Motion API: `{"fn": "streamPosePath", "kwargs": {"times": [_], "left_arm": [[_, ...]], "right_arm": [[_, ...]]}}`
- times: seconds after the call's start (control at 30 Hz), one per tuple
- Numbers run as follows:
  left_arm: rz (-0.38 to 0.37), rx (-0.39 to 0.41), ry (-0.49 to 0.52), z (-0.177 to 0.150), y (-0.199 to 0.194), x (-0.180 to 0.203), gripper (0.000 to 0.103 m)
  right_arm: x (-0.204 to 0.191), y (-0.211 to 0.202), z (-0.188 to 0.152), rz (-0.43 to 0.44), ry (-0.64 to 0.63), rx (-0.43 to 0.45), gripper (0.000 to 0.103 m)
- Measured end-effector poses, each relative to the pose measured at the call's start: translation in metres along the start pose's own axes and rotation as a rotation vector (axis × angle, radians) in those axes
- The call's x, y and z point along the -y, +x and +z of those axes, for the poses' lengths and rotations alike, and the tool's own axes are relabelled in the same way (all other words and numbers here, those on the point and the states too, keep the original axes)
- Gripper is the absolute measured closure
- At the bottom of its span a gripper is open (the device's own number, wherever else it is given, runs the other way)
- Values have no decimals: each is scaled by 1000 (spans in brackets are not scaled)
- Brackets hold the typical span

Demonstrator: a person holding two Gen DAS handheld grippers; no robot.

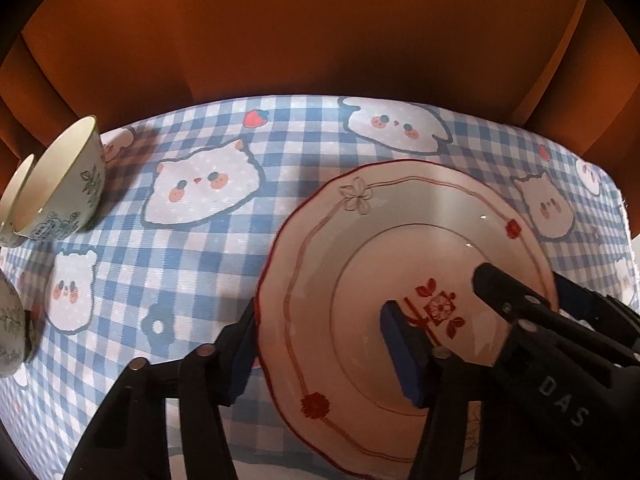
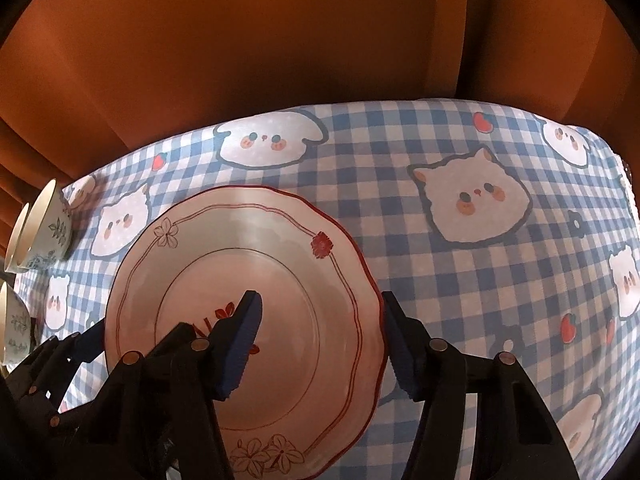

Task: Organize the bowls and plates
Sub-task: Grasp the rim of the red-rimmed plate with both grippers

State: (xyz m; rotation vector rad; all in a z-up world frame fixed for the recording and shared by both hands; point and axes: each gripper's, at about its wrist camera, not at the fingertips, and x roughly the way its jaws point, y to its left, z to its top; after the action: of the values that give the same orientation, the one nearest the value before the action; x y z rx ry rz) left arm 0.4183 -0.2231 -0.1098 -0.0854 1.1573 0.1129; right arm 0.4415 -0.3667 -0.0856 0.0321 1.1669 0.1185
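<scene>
The plate (image 1: 360, 240) looks like glazed ceramic, glossy and smooth, with red painted line work and bright glints toward two o'clock on its well. The tablecloth (image 1: 208, 272) is matt woven cloth, finely ribbed, in printed blue check. The bowls (image 1: 64, 184) at nine o'clock look like glazed ceramic too. The left gripper (image 1: 324, 356) has matt black plastic arms, metal pins and ridged blue pads (image 2: 240, 344).

Blue-check tablecloth (image 1: 200, 264) spread wide, cartoon animal faces and strawberries all over it, orange curtain (image 1: 304, 28) hanging behind.
</scene>
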Motion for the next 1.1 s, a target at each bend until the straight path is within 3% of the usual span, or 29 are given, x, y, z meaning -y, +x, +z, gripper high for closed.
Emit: {"fn": "streamPosePath", "kwargs": {"times": [0.57,0.73,1.1], "left_arm": [[37,-34,-77,-32,-20,-23,45],[30,-26,-98,-29,-18,-26,45],[67,-25,-85,-23,-20,-20,44]], "right_arm": [[-20,-15,-30,83,-45,-40,41],[-18,-10,-28,42,-89,-26,61],[-22,-4,-24,10,-84,-45,61]]}}
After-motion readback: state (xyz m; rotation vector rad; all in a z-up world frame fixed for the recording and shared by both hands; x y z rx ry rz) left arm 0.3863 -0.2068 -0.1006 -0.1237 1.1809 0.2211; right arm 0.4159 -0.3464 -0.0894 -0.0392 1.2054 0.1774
